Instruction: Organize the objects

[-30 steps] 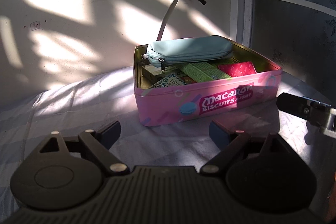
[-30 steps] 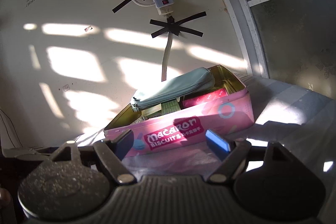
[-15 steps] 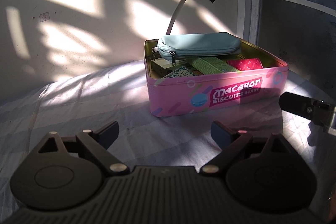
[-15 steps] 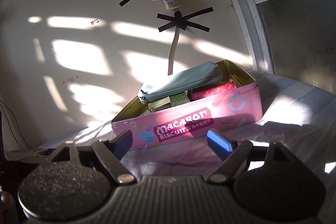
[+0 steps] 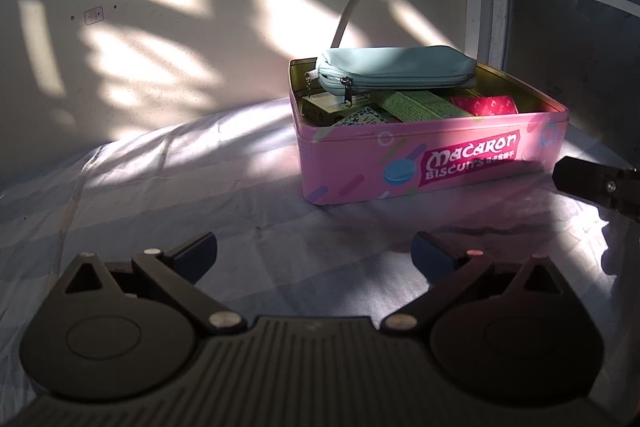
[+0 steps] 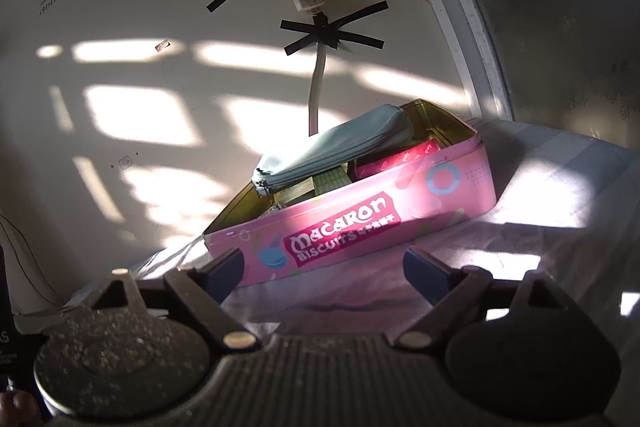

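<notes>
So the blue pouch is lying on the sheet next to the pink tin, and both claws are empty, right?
Not quite. The pouch isn't on the sheet; it lies in the open pink tin, on top of the boxes inside, as the left wrist view shows. The rest holds: the left claw and right claw are both open and empty.

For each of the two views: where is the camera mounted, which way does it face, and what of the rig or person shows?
Left wrist: on the left gripper, facing the pink tin on the sheet; open, empty jaws below, the right gripper's finger at right.
Right wrist: on the right gripper, facing the tin's front and the wall; jaws open, empty.
Shared: tin, blue pouch, taped cable.
</notes>
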`<state>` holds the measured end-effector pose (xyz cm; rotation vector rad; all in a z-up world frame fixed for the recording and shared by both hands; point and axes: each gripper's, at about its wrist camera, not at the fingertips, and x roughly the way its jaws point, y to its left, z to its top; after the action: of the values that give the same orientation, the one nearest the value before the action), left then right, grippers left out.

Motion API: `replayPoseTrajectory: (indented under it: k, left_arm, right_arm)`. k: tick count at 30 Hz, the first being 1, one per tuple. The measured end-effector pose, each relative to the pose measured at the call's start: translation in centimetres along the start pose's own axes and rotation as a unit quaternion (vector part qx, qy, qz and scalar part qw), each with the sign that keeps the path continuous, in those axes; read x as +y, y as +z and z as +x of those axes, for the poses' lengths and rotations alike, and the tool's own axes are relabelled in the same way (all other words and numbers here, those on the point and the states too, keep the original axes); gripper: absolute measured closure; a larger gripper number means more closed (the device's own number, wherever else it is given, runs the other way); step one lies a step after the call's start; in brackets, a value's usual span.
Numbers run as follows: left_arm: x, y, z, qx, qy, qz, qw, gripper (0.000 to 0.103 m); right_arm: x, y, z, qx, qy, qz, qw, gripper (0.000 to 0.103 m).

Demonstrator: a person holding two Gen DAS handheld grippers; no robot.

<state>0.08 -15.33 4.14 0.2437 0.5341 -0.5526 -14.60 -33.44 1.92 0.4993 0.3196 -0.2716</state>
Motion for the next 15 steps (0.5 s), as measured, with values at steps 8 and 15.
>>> replayPoseTrajectory:
  k: [8, 15]
  left_arm:
    - [0.5, -0.3, 0.7, 0.018, 0.009, -0.001, 0.9998, 0.0]
    - [0.3, -0.5, 1.1, 0.043, 0.004, 0.006, 0.999, 0.0]
  right_arm:
    - [-0.2, -0.5, 1.1, 0.016, 0.009, 0.014, 1.0, 0.008]
    - [0.2, -0.5, 1.5, 0.019, 0.012, 0.01, 1.0, 0.007]
